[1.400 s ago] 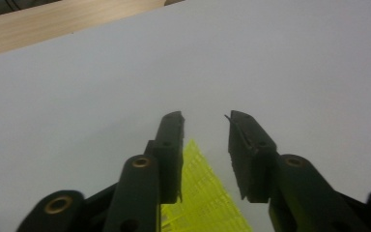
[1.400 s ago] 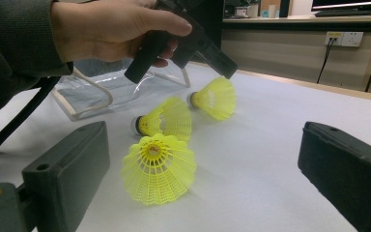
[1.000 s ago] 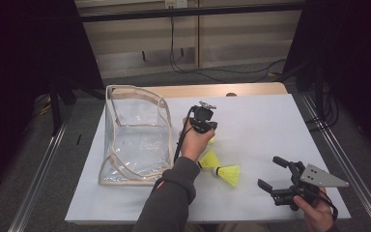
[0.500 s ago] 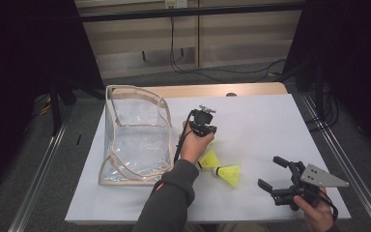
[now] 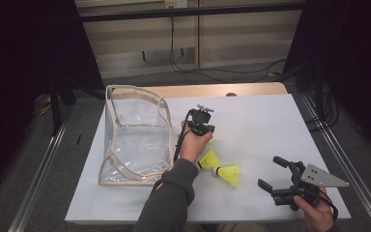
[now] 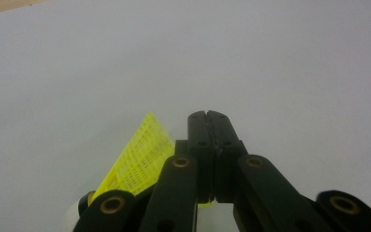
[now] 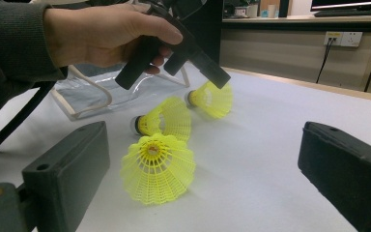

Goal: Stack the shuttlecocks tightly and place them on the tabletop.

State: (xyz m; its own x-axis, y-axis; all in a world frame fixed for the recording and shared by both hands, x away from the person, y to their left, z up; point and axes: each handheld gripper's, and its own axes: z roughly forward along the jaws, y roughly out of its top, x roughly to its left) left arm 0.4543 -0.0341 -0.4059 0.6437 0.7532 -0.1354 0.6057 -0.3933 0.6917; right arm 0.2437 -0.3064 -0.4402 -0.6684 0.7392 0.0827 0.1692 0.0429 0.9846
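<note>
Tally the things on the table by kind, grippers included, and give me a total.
Yellow shuttlecocks: 3, one held by the left gripper, two lying on the table
Clear bag: 1
Grippers: 2, the left one, and the right gripper with its fingers apart
Total: 6

The left gripper (image 5: pixel 204 126) is sitting in the person's left hand (image 5: pixel 193 143), its forearm reaching forward in a dark sleeve (image 5: pixel 170 195). Its jaws are pressing flat together. The right gripper (image 5: pixel 276 173) is resting low in the right hand (image 5: pixel 317 214), well apart to the right, its jaws standing wide and pointing towards the left gripper.
</note>
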